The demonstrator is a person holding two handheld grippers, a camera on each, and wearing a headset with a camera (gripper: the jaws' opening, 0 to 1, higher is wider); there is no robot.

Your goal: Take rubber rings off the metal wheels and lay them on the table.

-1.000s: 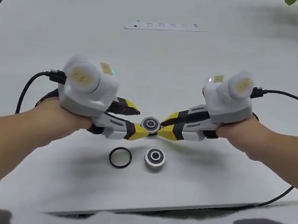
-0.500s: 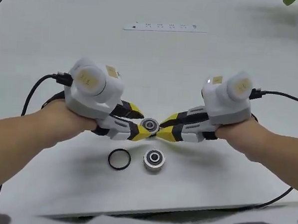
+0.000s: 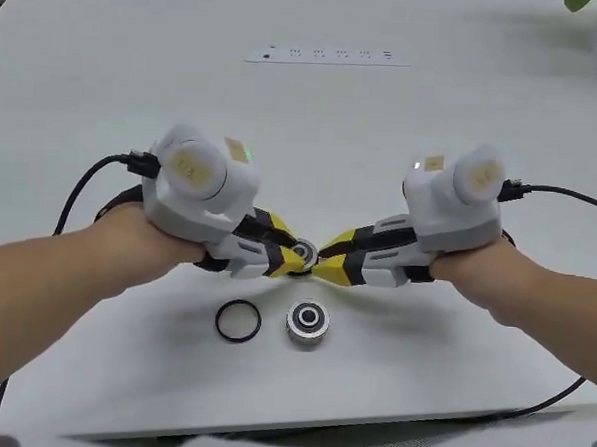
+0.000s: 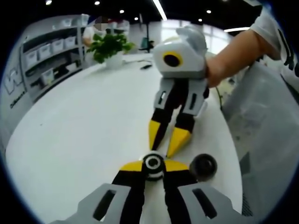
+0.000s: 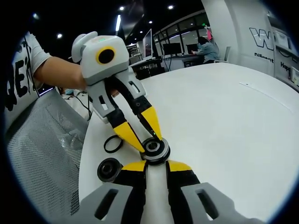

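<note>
A metal wheel with a black rubber ring hangs above the white table, between both grippers. My left gripper is shut on it from the left, yellow tips either side of the wheel. My right gripper meets it from the right, its tips pinched at the wheel's rim. A loose black rubber ring lies flat on the table below. Beside it sits a second metal wheel, seen again as a dark wheel in the left gripper view.
A white power strip lies far back on the table. A potted plant stands at the far corner. Black cables trail from both grippers. The table's front edge runs just below the loose ring.
My left gripper's jaws, open around the wheel a second ago, have come together on it. That gripper also shifted slightly right. The right gripper held still.
</note>
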